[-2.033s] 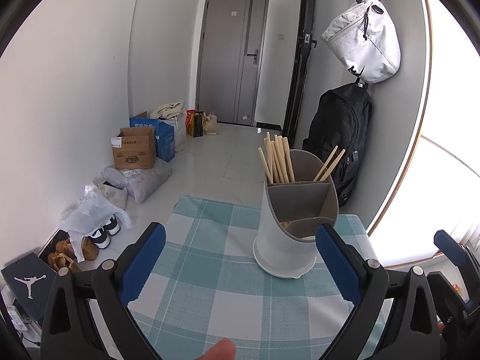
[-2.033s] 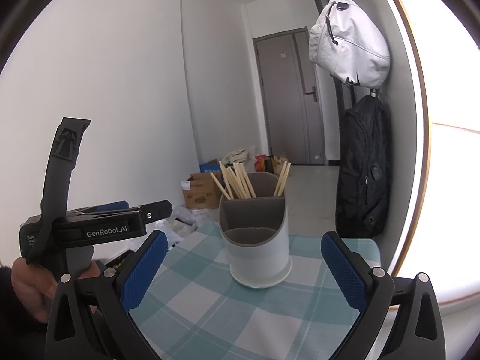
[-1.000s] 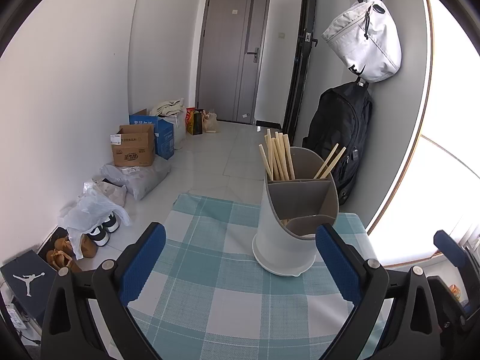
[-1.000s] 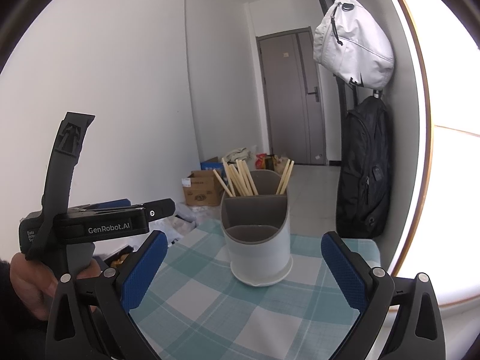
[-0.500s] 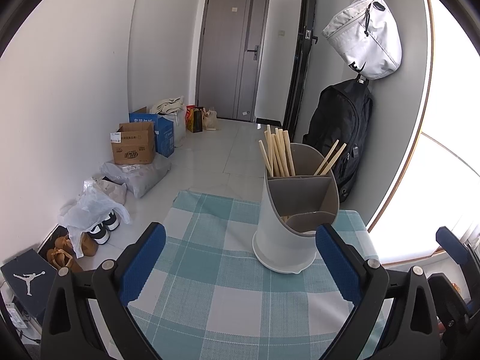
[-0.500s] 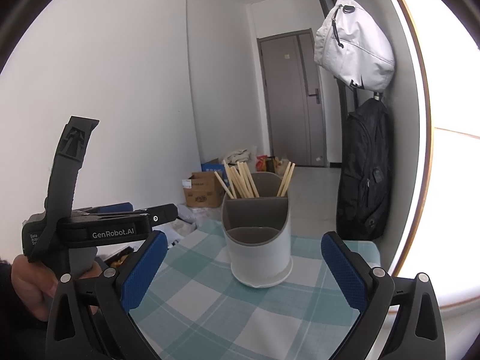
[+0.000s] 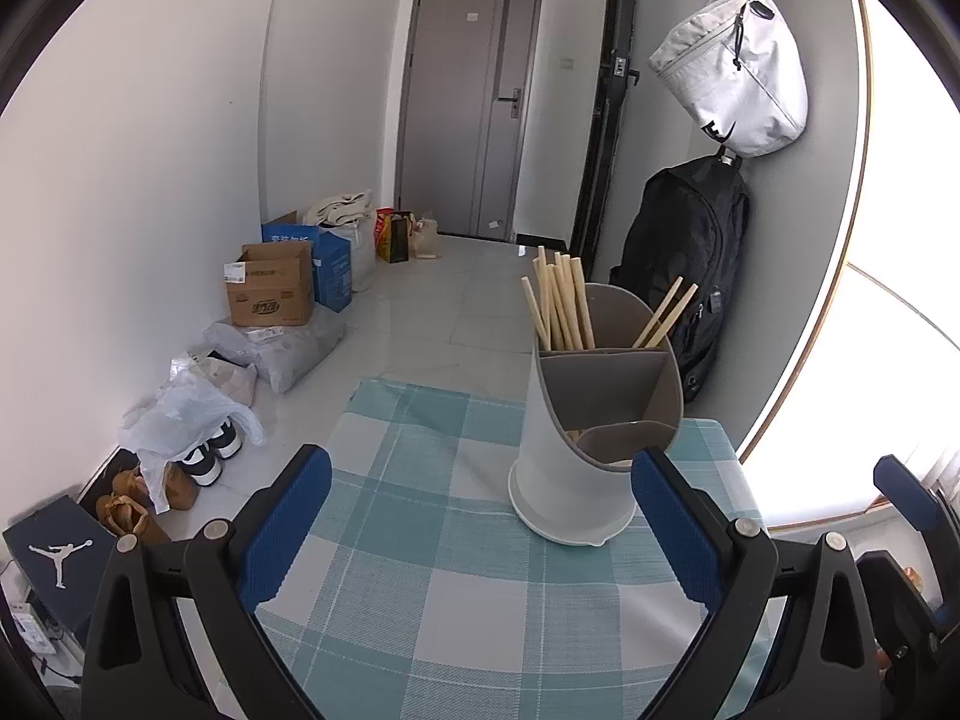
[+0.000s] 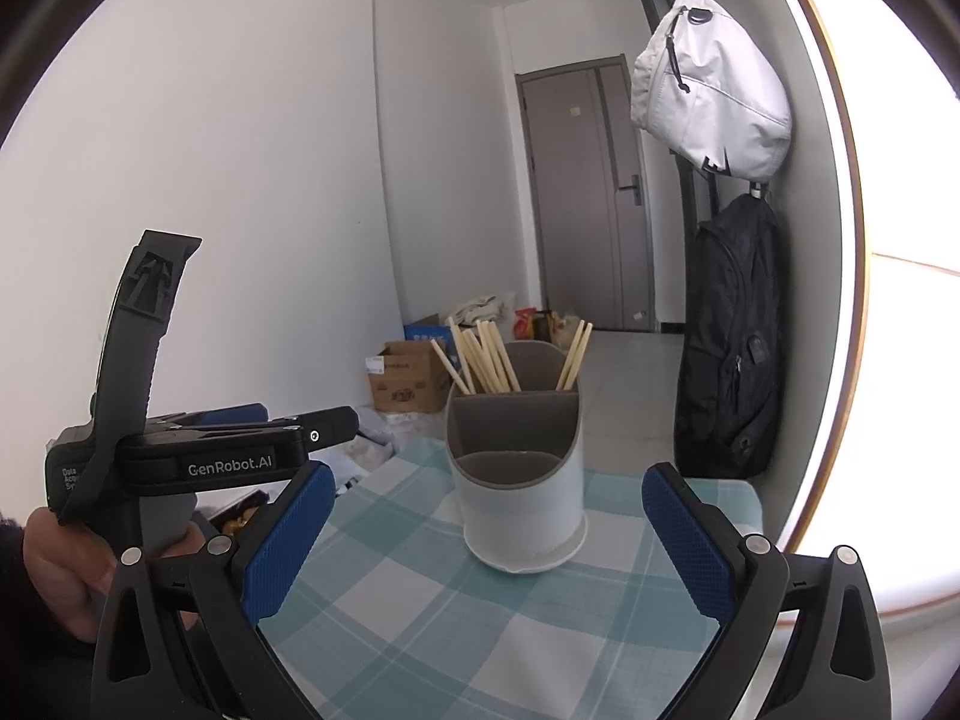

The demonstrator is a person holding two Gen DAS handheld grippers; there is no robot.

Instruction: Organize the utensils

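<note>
A white and grey utensil holder [image 7: 591, 438] stands on the teal checked tablecloth [image 7: 456, 576]; it also shows in the right wrist view [image 8: 516, 480]. Several wooden chopsticks [image 7: 561, 306] stand in its back left compartment and two chopsticks [image 7: 666, 312] in the back right one. Its front compartments look empty from here. My left gripper [image 7: 480, 522] is open and empty, a little short of the holder. My right gripper [image 8: 483, 528] is open and empty, also short of the holder. The left gripper's body [image 8: 198, 456] shows at the left in the right wrist view.
A black backpack [image 7: 690, 264] and a white bag [image 7: 738, 72] hang on the wall right of the table. Cardboard boxes [image 7: 273, 291], bags and shoes [image 7: 204, 456] lie on the floor at the left. A grey door [image 7: 474, 102] is at the far end.
Both grippers have stayed open and almost still over the table. A fingertip seen at the bottom edge of the left wrist view two seconds ago is gone.
</note>
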